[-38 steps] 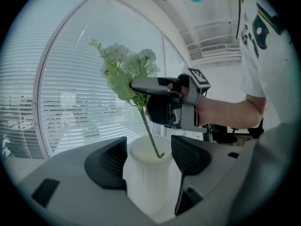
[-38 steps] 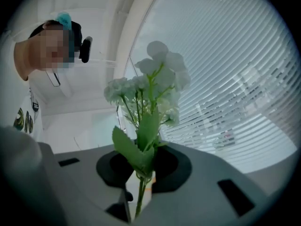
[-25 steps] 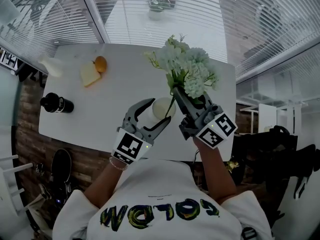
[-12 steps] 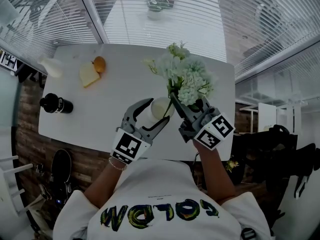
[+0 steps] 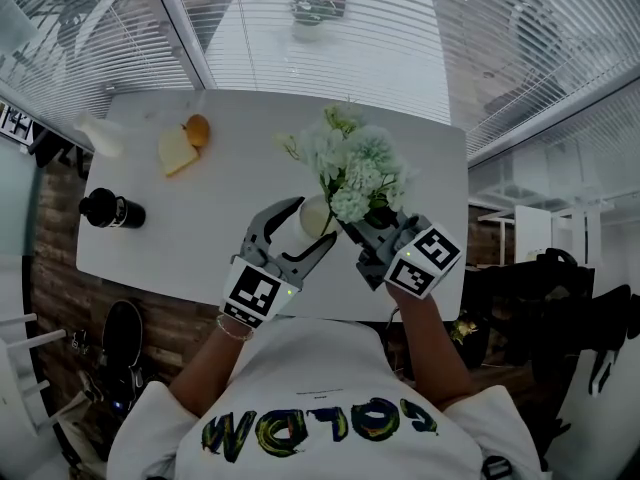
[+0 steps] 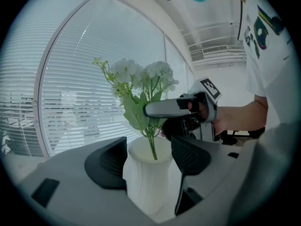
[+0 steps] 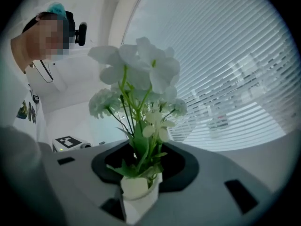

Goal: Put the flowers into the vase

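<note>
White table (image 5: pixel 200 218), black bottle (image 5: pixel 112 208) lying near its left edge, pale slice (image 5: pixel 178 150) touching an orange fruit (image 5: pixel 201 128) by its far-left corner

The only readable lettering is on the person's white shirt (image 5: pixel 320 428), at the bottom of the head view: large dark letters edged in yellow-green, upside down to the camera, spelling "COLOM". The marker cubes, one at lower centre left (image 5: pixel 258 293) and one at lower centre right (image 5: pixel 422 260), carry black-and-white square patterns, not words. Nothing else is legible.
</note>
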A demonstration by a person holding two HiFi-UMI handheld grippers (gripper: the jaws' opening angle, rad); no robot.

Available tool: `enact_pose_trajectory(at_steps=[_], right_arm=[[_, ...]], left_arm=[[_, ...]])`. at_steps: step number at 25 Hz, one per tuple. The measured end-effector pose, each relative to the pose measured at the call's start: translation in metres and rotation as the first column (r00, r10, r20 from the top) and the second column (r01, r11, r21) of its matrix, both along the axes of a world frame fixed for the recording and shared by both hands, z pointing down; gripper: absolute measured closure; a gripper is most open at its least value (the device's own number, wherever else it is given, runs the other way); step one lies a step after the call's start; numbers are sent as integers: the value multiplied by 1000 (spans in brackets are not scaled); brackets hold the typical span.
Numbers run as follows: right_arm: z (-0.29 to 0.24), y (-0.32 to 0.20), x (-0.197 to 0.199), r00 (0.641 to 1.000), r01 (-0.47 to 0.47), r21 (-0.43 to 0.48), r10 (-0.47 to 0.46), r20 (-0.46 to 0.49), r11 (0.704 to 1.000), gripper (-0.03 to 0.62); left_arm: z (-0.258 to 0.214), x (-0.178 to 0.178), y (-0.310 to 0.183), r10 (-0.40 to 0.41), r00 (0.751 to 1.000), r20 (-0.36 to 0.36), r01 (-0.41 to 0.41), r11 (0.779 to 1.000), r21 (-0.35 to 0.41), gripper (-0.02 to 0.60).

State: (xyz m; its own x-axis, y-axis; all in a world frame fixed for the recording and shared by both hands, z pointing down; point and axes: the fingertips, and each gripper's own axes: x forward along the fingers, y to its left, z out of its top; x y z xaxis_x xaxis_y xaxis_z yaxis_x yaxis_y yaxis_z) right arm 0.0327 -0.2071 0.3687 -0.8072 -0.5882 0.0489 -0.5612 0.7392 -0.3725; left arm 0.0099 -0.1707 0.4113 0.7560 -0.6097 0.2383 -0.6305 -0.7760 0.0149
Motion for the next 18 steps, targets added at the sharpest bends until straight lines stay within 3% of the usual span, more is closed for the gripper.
enact_pose_trajectory(at_steps=[10,18], right_arm=[[3,6,-4,996,80,-33,-81,-39,996,359],[3,16,-7,991,131,-87,-133,-8,987,293]], left_arm=[[0,0,0,-1,1000,6,1,1000,2,279],[0,1,1,-3,1000,4,3,1000,-1,279]])
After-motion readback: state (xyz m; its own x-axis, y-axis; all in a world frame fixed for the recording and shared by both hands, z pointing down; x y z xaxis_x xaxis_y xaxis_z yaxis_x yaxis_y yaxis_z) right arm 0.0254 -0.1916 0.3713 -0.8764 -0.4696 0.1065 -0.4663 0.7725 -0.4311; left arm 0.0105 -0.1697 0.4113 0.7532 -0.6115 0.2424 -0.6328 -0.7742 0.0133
